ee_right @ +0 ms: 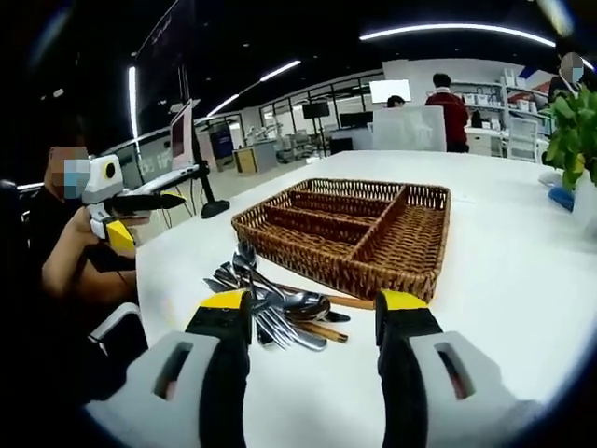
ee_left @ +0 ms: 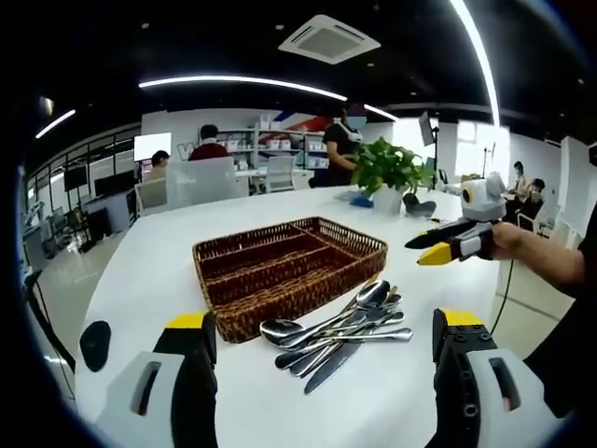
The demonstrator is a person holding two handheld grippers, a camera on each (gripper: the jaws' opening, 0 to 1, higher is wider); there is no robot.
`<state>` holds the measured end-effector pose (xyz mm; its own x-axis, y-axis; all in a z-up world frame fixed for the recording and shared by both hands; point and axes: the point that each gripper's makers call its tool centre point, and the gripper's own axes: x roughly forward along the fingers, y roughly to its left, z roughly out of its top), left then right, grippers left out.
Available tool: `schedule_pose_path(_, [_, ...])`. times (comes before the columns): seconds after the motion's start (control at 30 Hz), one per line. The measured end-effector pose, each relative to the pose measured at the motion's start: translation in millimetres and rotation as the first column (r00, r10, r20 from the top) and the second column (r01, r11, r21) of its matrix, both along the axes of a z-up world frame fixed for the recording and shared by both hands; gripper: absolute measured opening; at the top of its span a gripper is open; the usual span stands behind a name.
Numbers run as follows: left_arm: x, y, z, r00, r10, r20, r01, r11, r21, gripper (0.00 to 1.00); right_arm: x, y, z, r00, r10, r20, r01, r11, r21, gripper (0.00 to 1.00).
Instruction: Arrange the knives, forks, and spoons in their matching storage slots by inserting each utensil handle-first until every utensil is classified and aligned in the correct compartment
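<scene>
While the left claw [ee_left: 320, 341] hangs jaws apart, empty, the utensil pile [ee_left: 338, 333] lies just ahead on the counter [ee_left: 159, 252], handles toward it, wicker tray [ee_left: 289, 264] beyond. Right gripper view: right claw [ee_right: 312, 317] likewise spread, pile [ee_right: 270, 303] directly ahead, nearer.

Steel utensils [ee_left: 340, 331] piled beside empty wicker tray [ee_left: 289, 266].

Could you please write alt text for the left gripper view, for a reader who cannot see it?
A pile of metal cutlery lies on a white table beside an empty wicker tray with compartments. The left hand-held gripper stands open in the foreground, and the right hand-held gripper hovers at the right, above the table's edge.
</scene>
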<state>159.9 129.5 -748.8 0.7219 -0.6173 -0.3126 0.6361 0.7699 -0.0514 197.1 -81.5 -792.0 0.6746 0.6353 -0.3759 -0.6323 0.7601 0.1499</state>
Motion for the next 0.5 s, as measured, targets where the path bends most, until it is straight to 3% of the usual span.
schedule_pose_path(0.5, [-7.1,-4.5,1.8,1.0,-0.016,0.011,0.016,1.0,0.002,0.98,12.1,18.8,-34.7,0.992,0.048,-0.117,-0.043,0.998,0.038,0.35])
